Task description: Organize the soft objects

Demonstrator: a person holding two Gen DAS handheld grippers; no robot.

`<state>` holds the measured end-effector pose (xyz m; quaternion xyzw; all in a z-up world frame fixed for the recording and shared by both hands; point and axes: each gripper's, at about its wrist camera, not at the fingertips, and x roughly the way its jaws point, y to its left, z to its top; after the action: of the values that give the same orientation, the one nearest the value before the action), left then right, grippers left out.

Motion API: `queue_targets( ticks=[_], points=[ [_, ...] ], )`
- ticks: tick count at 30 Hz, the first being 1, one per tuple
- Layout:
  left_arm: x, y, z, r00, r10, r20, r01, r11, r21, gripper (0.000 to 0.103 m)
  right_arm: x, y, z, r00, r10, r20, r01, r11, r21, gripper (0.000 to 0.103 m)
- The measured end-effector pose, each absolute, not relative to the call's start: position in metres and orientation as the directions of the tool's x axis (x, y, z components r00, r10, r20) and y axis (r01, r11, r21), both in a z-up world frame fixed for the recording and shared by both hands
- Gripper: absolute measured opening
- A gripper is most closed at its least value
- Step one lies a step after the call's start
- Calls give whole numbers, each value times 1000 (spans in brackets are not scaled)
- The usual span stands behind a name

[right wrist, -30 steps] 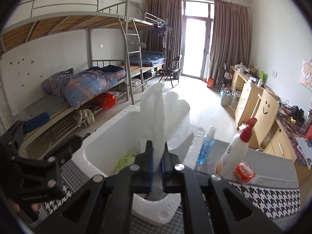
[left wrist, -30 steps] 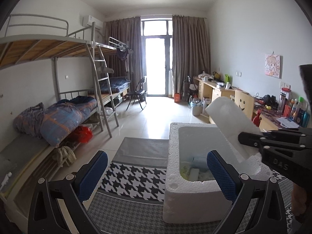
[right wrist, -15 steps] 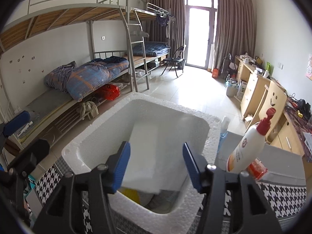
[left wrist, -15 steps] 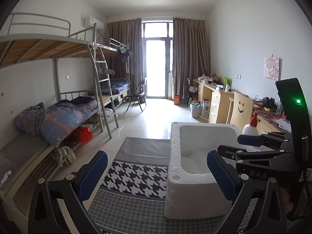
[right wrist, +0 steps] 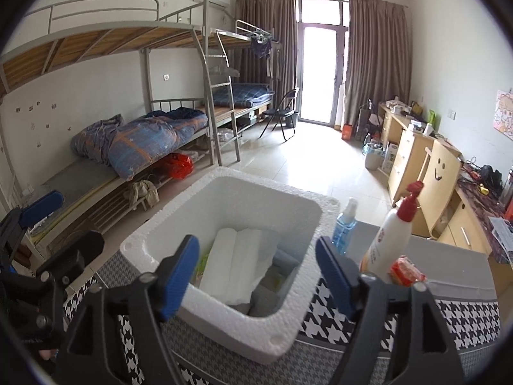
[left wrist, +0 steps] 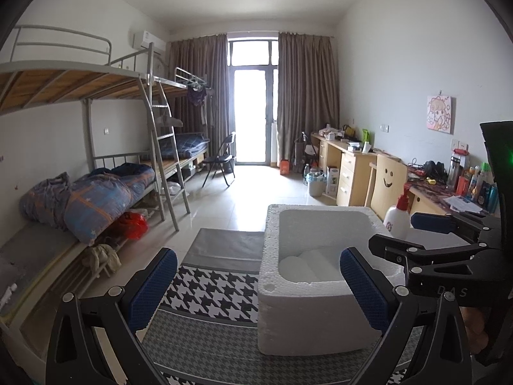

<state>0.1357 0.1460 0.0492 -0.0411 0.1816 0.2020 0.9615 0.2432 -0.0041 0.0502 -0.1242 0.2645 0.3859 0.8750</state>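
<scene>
White pack (right wrist: 235, 266) dropped into box (right wrist: 298, 317), lengthwise.

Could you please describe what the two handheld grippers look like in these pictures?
Both are alike: black angular frames with round silver rivets, each finger ending in a textured blue pad. The left gripper shows its blue pads in its own view. The right gripper bears faint "DAS" lettering on its side, and a black upright piece with a green light stands behind it. No sleeves or cables show.
</scene>
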Motion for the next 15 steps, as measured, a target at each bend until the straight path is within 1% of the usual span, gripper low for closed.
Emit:
queue_targets(
  ticks=[5,10,15],
  points=[
    [131,136,52,856,368,-363,-396,918,-2,102,234,-16,55,587,608,-535,-729,684,-23,89],
    [123,126,57,866,356,-351,-381,924,-3,102,226,-28,62,608,614,-503,-722,691,-30,92],
    [116,114,61,873,344,-346,-367,930,-1,102,217,-42,67,621,618,-482,-716,698,-28,92]
  ],
)
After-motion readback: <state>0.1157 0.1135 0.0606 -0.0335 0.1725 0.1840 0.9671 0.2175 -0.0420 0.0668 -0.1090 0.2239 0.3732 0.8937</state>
